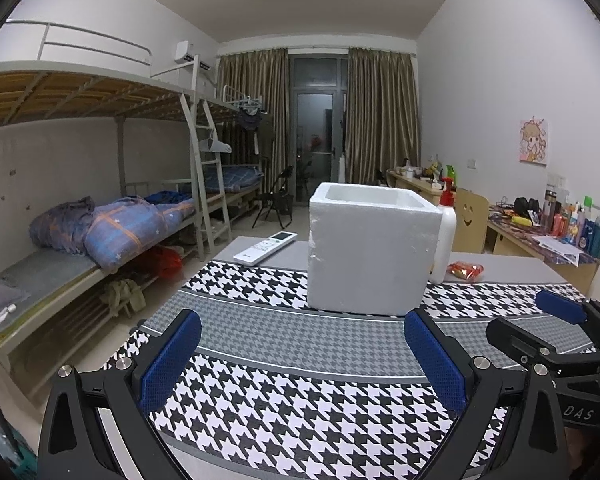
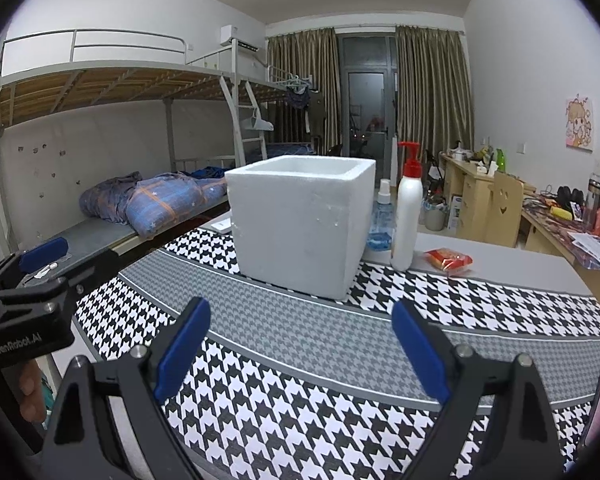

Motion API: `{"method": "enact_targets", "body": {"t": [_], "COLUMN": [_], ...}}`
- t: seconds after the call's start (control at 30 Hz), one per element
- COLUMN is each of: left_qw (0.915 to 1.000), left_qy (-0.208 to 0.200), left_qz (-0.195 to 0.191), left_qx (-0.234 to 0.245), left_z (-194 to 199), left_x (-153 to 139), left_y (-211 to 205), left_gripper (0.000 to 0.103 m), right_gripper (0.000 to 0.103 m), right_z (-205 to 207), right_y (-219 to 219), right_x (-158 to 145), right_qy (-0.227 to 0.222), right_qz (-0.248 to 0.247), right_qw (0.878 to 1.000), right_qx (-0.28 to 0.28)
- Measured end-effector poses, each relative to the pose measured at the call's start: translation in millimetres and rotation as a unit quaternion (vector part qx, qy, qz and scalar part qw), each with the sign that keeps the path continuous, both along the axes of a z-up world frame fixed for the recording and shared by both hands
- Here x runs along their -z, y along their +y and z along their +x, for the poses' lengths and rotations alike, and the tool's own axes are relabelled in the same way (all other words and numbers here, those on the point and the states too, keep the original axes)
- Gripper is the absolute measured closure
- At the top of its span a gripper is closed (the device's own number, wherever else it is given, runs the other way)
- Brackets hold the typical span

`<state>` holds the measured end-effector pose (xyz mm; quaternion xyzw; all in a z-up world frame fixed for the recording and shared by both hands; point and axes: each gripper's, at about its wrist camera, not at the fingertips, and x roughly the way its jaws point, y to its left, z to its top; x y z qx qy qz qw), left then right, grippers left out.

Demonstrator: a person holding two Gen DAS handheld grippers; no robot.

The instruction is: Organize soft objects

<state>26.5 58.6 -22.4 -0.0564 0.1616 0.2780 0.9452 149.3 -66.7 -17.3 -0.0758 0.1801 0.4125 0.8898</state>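
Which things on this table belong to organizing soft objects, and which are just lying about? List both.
Likely for the job:
white foam box
houndstooth cloth
left gripper, open
right gripper, open

Lying about:
pump bottle
red snack packet
remote control
clear spray bottle

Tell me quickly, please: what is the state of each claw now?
Left claw: open, holding nothing, above the patterned cloth.
Right claw: open, holding nothing.
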Motion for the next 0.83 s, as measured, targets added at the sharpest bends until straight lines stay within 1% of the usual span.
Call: {"method": "enact_targets", "body": {"t": [0.83], "left_qw": [0.9999], "left_qy": [0.008], "left_qz": [-0.003], "left_qx": [0.010], "left_z": [-1.8], "left_x": [3.0], "left_y": [-0.5], "left_gripper": [0.001], "right_gripper": [0.009], "right_z": [0.7], "right_y": [-4.4], "right_x": [1.5], "right_qy": [0.006], "right_qz": [0.001], "right_qw": [1.000], "right_qx": [0.009]}}
